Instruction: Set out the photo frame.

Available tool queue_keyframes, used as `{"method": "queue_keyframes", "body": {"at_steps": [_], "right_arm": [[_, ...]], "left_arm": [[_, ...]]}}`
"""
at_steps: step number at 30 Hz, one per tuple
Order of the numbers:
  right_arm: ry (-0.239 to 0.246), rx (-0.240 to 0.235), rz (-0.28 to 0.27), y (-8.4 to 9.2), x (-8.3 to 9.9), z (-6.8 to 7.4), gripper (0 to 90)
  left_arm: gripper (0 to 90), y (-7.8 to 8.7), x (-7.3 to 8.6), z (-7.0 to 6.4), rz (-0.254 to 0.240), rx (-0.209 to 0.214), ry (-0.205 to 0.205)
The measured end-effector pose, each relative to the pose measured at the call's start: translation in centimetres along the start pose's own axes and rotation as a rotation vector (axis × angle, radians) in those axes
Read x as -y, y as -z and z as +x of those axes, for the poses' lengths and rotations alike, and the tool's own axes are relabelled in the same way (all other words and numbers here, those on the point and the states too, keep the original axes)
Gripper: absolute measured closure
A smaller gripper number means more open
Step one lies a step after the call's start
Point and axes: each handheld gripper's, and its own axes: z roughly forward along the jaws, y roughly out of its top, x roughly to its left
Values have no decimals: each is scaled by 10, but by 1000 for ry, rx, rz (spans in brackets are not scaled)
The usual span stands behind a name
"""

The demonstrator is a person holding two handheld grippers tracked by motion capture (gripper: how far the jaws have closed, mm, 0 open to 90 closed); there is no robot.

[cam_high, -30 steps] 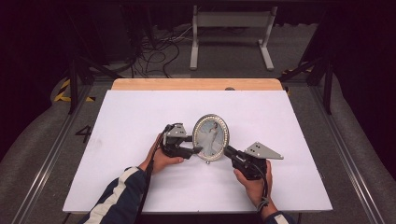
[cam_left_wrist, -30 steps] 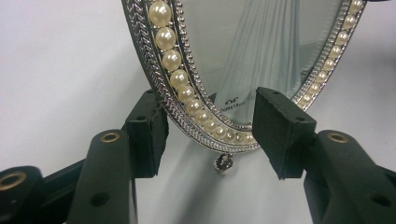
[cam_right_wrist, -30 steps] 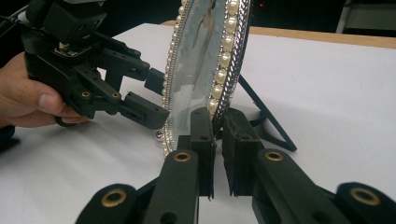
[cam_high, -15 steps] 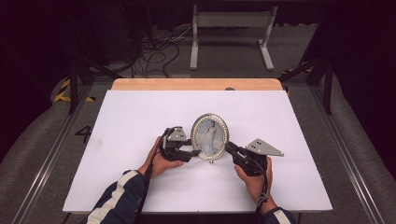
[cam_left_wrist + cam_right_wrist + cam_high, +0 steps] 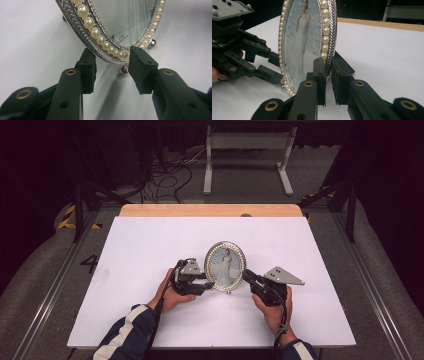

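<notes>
An oval picture frame (image 5: 225,265) with a pearl-and-silver rim and a photo of a person in a white dress stands upright on the white table top (image 5: 150,245). My right gripper (image 5: 245,276) is shut on its right edge. In the right gripper view the pads clamp the pearl rim (image 5: 325,37) from front and back, at the right gripper (image 5: 328,75). My left gripper (image 5: 207,282) straddles the lower left rim (image 5: 100,37). Its jaws have just been closing, with the rim between them and gaps still showing at the left gripper (image 5: 112,70). The left gripper (image 5: 273,67) has one jaw in front of the frame and one behind.
A wooden strip (image 5: 210,210) borders the table's far edge. Beyond it lie floor cables (image 5: 165,175) and a metal stand (image 5: 247,155). Both forearms come in from the near edge.
The frame has come from leaning back to standing more upright. The left gripper's jaws have narrowed around its lower left rim. The right gripper has kept its hold.
</notes>
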Motion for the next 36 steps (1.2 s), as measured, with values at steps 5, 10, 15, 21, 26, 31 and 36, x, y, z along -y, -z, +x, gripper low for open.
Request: {"method": "queue_keyframes", "body": {"at_steps": [5, 10, 15, 21, 26, 31, 36], "right_arm": [[-6, -2, 0, 0, 0, -1, 825], [-5, 1, 0, -1, 0, -2, 825], [-2, 5, -1, -1, 0, -3, 824], [5, 10, 3, -1, 0, -4, 821], [18, 10, 12, -1, 0, -2, 815], [19, 8, 16, -1, 1, -1, 806], [17, 7, 25, -3, 1, 0, 776]], "left_arm": [[598, -1, 0, -1, 10, -5, -9], [598, -2, 1, -3, 16, -5, -13], [598, -6, 2, -7, 38, -3, -37], [582, -3, 1, -6, 29, 3, -37], [547, 5, 0, -5, -12, -11, -24], [519, 15, -3, -2, -70, -29, -1], [455, 18, -4, -1, -118, -57, 23]]}}
